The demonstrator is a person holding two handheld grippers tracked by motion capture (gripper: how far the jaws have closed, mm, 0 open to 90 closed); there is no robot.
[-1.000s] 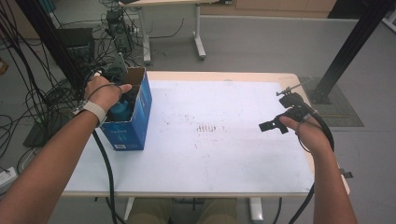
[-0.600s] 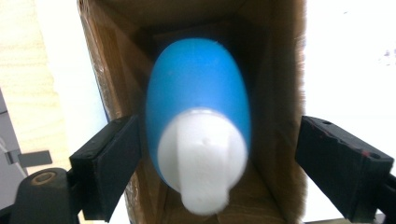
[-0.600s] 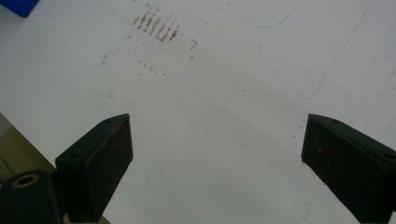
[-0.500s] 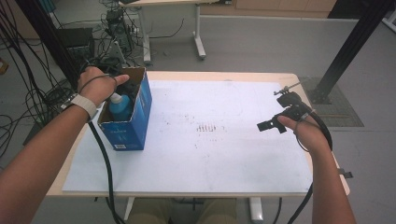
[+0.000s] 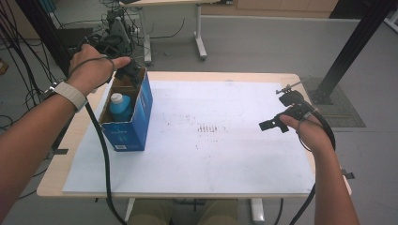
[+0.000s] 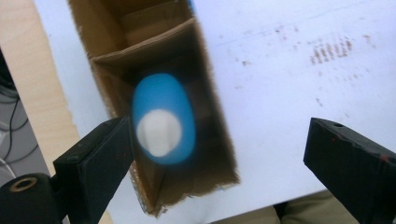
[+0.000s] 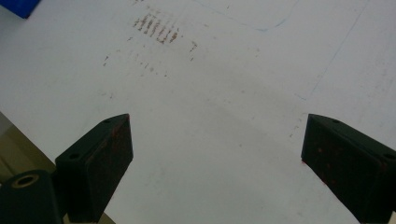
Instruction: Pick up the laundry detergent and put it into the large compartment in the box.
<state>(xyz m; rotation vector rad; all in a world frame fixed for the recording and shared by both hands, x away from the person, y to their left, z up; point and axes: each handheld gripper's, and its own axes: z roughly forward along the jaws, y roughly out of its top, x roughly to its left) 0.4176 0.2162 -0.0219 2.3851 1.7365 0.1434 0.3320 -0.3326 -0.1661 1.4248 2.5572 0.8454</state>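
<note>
Left tool (image 5: 127, 74) released above bottle (image 5: 120, 106) in box (image 5: 141, 112); right tool (image 5: 274, 124) released.

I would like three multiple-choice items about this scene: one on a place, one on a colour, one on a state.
1. Where is the bottle?
A. inside the blue box
B. on the white sheet
C. on the floor

2. What colour is the bottle's body?
A. red
B. blue
C. green

3. How is the left tool now?
A. shut on the bottle
B. shut on the box
C. open above the box

Answers:
1. A, the bottle stands in a cardboard compartment.
2. B, blue body with a white cap.
3. C, its jaws have just been opening and stand wide, with the bottle below them.
</note>
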